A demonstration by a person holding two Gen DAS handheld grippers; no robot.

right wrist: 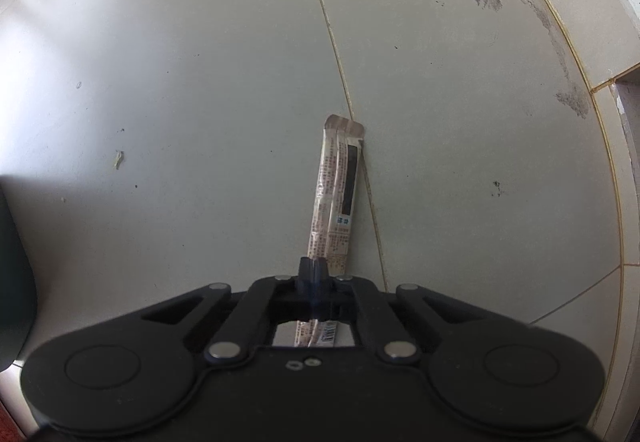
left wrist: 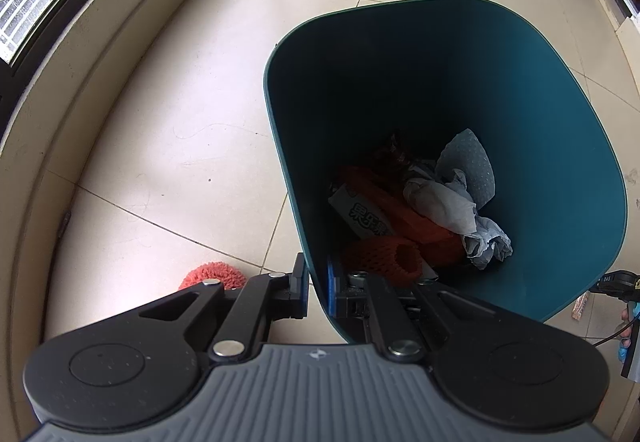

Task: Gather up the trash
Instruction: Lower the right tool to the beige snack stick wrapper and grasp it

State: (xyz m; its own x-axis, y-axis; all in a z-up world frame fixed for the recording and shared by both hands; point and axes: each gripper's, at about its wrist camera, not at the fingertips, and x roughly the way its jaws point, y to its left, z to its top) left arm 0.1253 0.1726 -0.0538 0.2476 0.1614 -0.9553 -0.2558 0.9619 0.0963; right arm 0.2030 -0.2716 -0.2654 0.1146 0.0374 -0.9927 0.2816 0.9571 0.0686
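One teal bin (left wrist: 560,145) stood on the tiled floor (left wrist: 180,121), open at the top. Inside it lay one crumpled grey-blue tissue wad (left wrist: 460,197), one orange foam net sleeve (left wrist: 384,258), one printed carton (left wrist: 360,217) and some orange and dark wrappers, their number not countable. The left gripper (left wrist: 318,290) was clamped on the bin's near wall, one finger outside and one inside. The right gripper (right wrist: 314,274) pointed down at the floor, jaws pinched together on the near end of one long stick sachet (right wrist: 336,193), which lay beside a tile joint.
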